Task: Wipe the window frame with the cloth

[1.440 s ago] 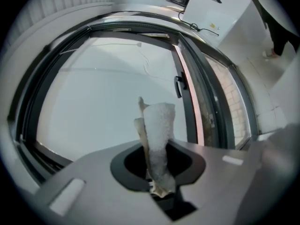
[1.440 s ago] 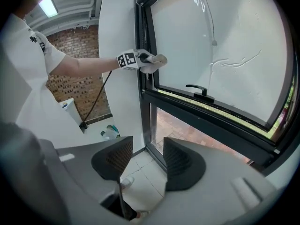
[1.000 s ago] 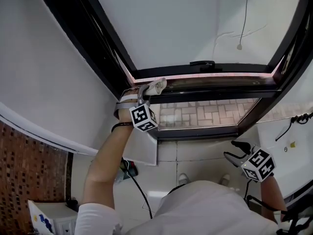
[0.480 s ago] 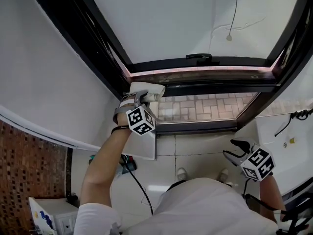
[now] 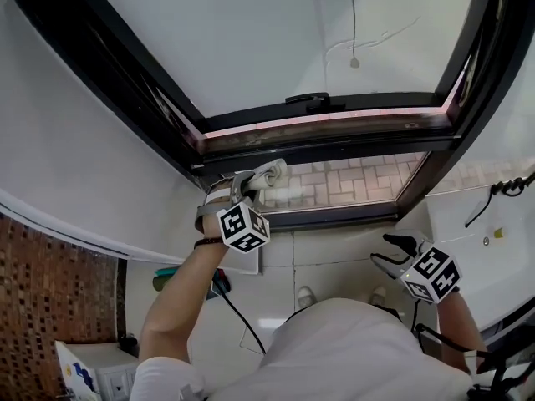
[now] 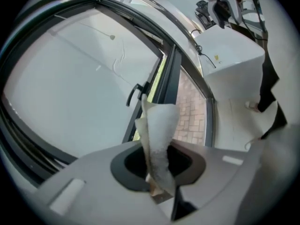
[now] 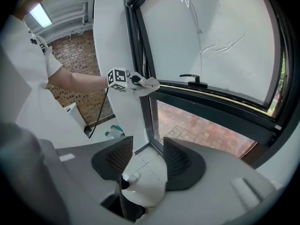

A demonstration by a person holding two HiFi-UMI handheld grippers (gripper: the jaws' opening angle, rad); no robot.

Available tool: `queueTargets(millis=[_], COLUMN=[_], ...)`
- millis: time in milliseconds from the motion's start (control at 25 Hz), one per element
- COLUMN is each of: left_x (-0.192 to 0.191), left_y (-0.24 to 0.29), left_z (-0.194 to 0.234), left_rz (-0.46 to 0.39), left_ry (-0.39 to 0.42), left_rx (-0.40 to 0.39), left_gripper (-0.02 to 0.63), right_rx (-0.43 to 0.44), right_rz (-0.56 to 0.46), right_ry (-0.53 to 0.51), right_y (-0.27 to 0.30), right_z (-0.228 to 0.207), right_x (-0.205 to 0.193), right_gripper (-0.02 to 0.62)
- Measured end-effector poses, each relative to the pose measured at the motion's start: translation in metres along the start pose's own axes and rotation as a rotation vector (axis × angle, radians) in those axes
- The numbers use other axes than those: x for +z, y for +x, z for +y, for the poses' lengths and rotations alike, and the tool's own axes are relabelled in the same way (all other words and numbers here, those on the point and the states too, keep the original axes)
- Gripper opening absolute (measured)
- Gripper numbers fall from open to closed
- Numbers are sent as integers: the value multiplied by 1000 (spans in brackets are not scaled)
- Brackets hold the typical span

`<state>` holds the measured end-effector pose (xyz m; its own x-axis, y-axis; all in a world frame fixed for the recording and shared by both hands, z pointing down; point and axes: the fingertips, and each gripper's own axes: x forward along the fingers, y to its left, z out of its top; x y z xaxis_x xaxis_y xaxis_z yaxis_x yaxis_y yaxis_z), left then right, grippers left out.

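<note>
Pale cloth [image 5: 269,173] is clamped between the fingers of the left gripper [image 5: 251,182] and stands out lengthwise ahead of them. Its free end lies at the left corner of the dark window frame [image 5: 351,147], on or just above the lower rail; contact cannot be confirmed. The rail's long axis runs away to the right of those fingers, so the stroke is judged to go rightward. The right gripper [image 5: 399,254] hangs well apart, below the frame, fingers spread and empty. The left is the nearer.
</note>
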<state>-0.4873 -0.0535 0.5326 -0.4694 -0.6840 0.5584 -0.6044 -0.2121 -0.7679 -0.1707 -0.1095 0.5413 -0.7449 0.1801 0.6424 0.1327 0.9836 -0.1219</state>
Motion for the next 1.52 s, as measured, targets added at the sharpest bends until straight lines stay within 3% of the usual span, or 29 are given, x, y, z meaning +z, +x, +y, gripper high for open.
queueTargets(millis=[400, 840, 1000, 1160, 1520], left_x=[213, 416, 456, 470, 484], left_y=[14, 76, 116, 149, 154], left_z=[-17, -50, -58, -75, -129], left_rz=[-195, -285, -222, -141, -81], left_ry=[81, 165, 190, 230, 338], left_rx=[-6, -34, -25, -48, -107], left_gripper=[91, 92, 92, 92, 92], right_rx=[-66, -157, -208, -266, -272], right_rz=[-20, -28, -35, -59, -102], right_ry=[32, 109, 154, 209, 297], right_y=[-63, -145, -180, -212, -233], right_z=[-62, -118, -130, -145, -155], right_x=[-40, -108, -132, -156, -194], right_gripper=[204, 204, 204, 204, 204])
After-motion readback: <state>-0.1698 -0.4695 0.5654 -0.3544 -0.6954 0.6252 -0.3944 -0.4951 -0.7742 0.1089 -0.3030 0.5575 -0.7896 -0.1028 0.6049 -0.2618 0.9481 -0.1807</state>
